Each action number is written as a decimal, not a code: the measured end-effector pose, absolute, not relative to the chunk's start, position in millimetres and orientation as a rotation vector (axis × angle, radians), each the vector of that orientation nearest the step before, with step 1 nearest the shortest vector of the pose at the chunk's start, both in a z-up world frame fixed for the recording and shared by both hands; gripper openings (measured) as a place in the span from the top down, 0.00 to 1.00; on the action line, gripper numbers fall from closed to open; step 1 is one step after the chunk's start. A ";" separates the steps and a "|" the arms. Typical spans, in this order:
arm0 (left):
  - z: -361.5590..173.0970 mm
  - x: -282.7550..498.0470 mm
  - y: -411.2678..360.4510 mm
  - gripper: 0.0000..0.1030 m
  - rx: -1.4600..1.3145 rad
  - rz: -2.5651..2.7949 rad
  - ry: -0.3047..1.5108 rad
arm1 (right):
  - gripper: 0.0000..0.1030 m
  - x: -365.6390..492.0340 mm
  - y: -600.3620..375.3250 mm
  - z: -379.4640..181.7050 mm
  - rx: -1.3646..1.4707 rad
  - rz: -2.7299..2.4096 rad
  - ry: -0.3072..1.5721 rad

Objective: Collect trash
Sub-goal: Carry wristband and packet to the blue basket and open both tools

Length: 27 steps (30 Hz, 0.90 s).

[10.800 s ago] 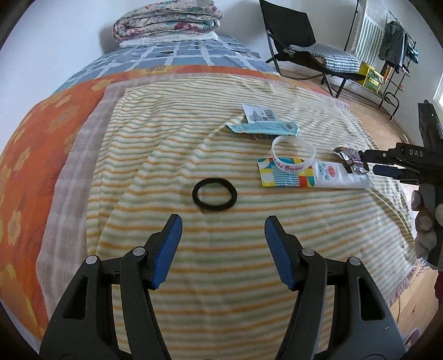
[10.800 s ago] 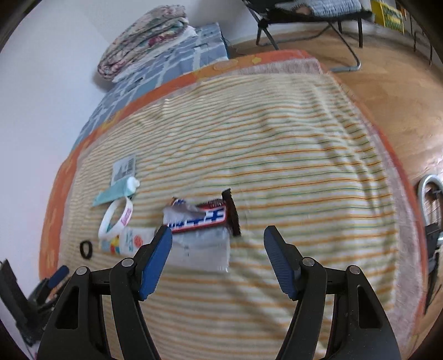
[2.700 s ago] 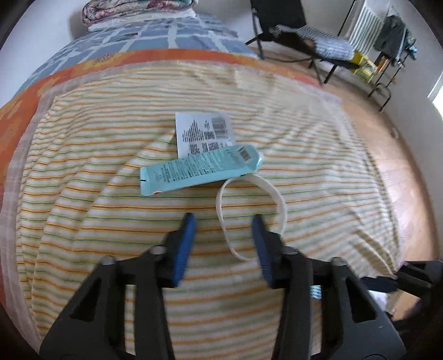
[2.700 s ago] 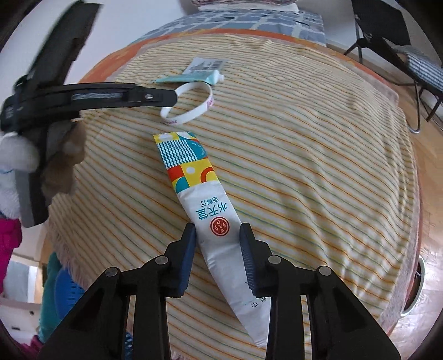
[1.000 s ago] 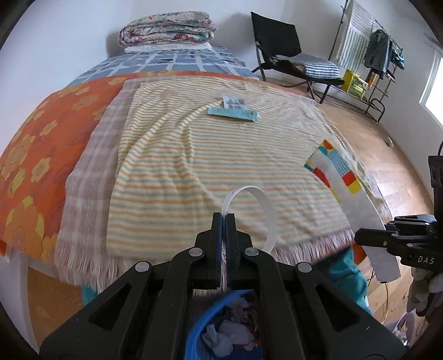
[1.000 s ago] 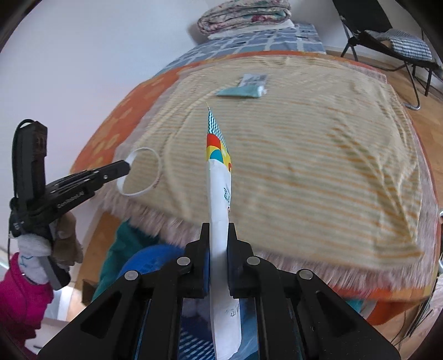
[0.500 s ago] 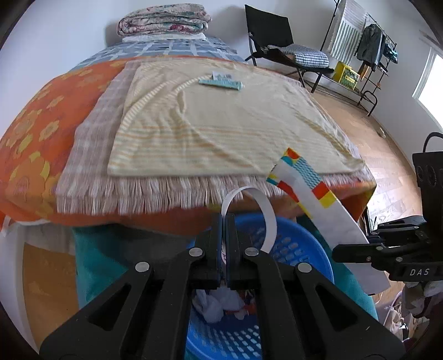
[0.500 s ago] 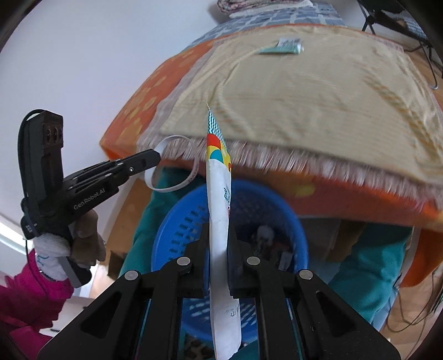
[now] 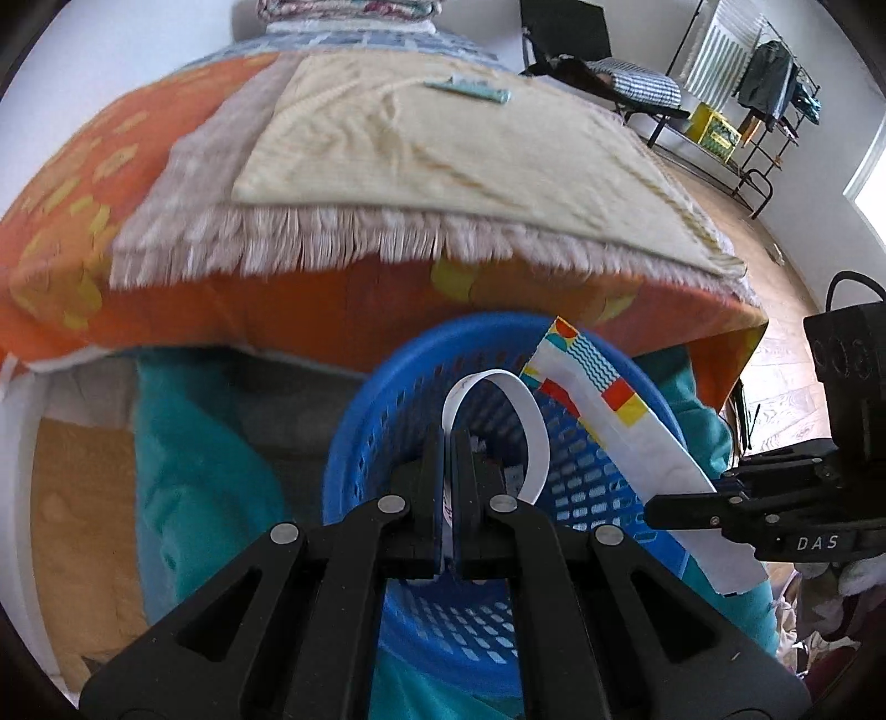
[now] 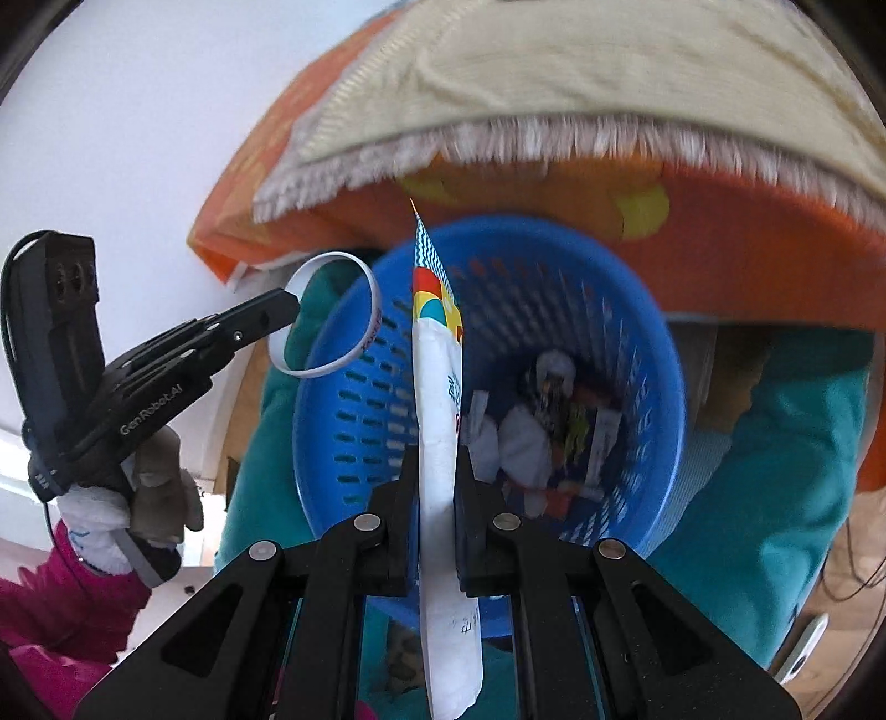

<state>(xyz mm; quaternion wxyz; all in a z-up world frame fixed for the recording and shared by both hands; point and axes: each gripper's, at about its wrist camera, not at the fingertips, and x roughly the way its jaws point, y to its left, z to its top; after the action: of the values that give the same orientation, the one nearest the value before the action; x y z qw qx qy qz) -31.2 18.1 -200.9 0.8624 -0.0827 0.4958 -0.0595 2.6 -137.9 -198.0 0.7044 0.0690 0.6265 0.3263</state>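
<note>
My left gripper (image 9: 447, 459) is shut on a white wristband (image 9: 532, 426) and holds it over the blue basket (image 9: 603, 487). It shows in the right wrist view (image 10: 288, 302) with the wristband (image 10: 332, 365) at the basket's left rim. My right gripper (image 10: 436, 465) is shut on a long white wrapper with a colourful end (image 10: 437, 387), held upright over the blue basket (image 10: 354, 443), which holds several pieces of trash (image 10: 554, 426). The wrapper (image 9: 626, 443) and right gripper (image 9: 659, 507) show in the left wrist view.
The bed with its striped fringed blanket (image 9: 443, 149) overhangs behind the basket. A teal packet (image 9: 470, 88) lies on it far back. A teal cloth (image 9: 194, 476) lies around the basket. A black chair (image 9: 581, 50) and a clothes rack (image 9: 775, 83) stand far right.
Both grippers have moved down from over the bed's edge to above the basket, still holding the wristband and wrapper. The basket now fills more of both views.
</note>
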 end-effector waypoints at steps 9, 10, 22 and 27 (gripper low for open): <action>-222.6 -39.0 15.4 1.00 -0.193 -0.118 1.090 | 0.92 1.8 -138.0 -216.8 0.191 0.703 1.452; -223.5 -39.3 15.1 1.00 -0.194 -0.119 1.093 | 0.92 2.0 -137.5 -217.7 0.192 0.701 1.456; -227.4 -39.7 7.8 1.00 -0.176 -0.126 1.104 | 0.92 3.8 -134.5 -219.2 0.169 0.660 1.451; -228.4 -37.9 7.7 1.00 -0.179 -0.122 1.108 | 0.92 4.8 -136.2 -220.6 0.163 0.644 1.457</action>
<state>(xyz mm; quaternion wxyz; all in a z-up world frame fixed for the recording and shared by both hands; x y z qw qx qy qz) -37.9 7.7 -228.4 0.8450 -0.0849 0.5249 -0.0577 4.8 -136.2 -220.6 0.6962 0.0732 0.6532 0.2886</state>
